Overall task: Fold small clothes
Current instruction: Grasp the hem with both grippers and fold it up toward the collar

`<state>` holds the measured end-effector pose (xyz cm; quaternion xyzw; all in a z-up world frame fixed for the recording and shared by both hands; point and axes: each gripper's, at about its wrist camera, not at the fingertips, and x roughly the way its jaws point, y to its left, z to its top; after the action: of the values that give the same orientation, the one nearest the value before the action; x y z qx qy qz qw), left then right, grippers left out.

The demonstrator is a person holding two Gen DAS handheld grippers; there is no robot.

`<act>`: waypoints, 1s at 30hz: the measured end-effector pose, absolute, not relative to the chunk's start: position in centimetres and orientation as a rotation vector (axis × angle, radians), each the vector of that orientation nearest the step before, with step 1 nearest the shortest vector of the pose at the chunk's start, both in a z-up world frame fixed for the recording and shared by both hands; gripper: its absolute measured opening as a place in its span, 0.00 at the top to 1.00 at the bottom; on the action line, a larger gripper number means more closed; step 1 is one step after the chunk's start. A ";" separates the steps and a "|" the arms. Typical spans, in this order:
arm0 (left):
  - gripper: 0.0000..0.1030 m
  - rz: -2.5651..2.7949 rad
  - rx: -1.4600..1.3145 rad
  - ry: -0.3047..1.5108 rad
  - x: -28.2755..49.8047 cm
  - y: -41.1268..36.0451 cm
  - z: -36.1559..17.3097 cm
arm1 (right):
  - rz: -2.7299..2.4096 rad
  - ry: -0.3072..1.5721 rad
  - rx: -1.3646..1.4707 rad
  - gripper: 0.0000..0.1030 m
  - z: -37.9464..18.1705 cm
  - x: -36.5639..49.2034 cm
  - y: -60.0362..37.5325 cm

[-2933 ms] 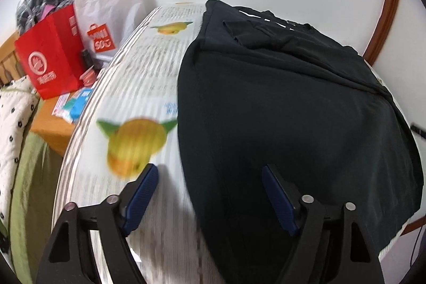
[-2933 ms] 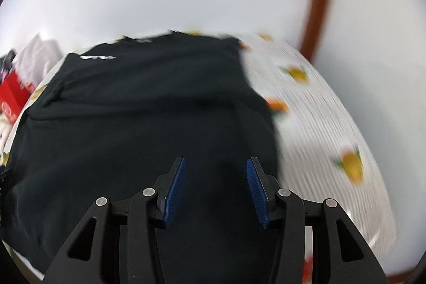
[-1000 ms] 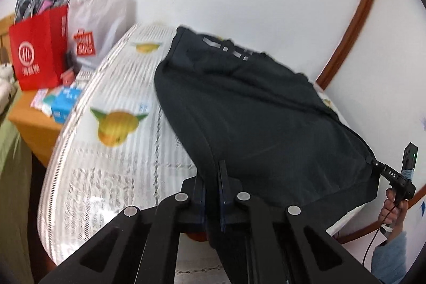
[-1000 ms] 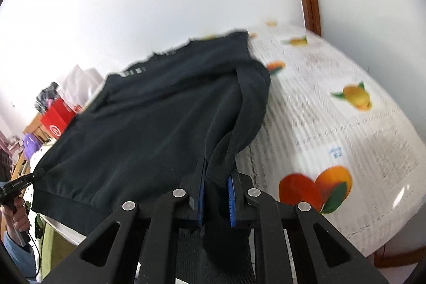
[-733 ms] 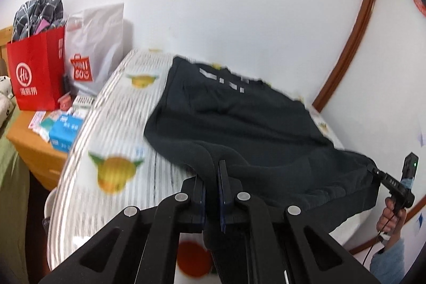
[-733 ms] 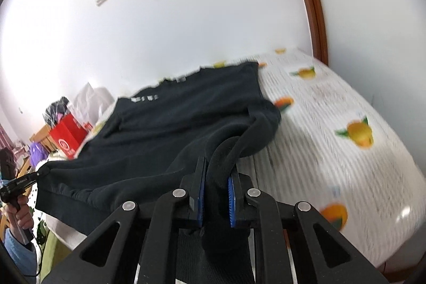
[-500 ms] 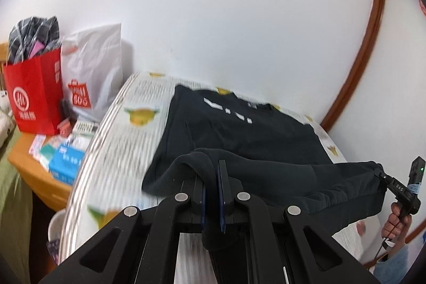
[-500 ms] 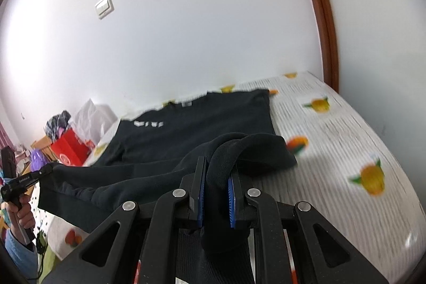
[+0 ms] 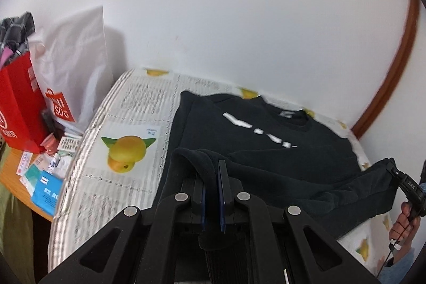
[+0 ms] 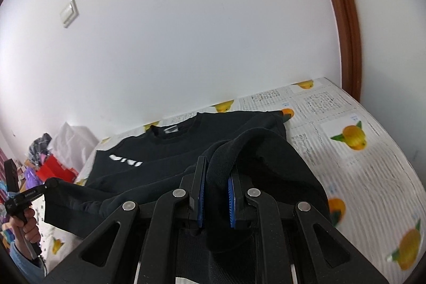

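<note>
Left claw (image 9: pixel 212 193) and right claw (image 10: pixel 215 200) each pinch a hem corner of the black sweatshirt (image 9: pixel 266 148).
Its collar lies ahead, mid-frame, toward the wall; the hem spans between both claws.

Black sweatshirt (image 9: pixel 269 151) with white marks; white, orange-printed sheet (image 9: pixel 127 151).

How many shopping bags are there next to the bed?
2. The red bag stands at the far left. The white bag is right beside it, between it and the bed. More could be hidden past the picture's edge.
</note>
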<state>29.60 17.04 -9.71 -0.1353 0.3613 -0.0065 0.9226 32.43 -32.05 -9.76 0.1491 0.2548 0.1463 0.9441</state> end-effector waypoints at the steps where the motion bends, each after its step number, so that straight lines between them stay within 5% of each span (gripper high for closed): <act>1: 0.93 -0.007 -0.277 0.755 30.3 17.1 -10.2 | 0.297 0.524 0.297 0.87 -10.2 33.0 -32.0; 17: 0.90 0.015 -0.275 0.851 33.2 17.5 -14.5 | 0.193 0.716 0.153 0.85 -16.2 40.9 -30.4; 30: 0.73 0.057 -0.196 0.863 32.1 16.7 -14.0 | 0.187 0.741 0.116 0.62 -15.4 38.0 -31.3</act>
<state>32.08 16.73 -14.00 -0.0948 0.4173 0.0278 0.9034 38.03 -31.29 -15.43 0.0568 0.3615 0.0910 0.9262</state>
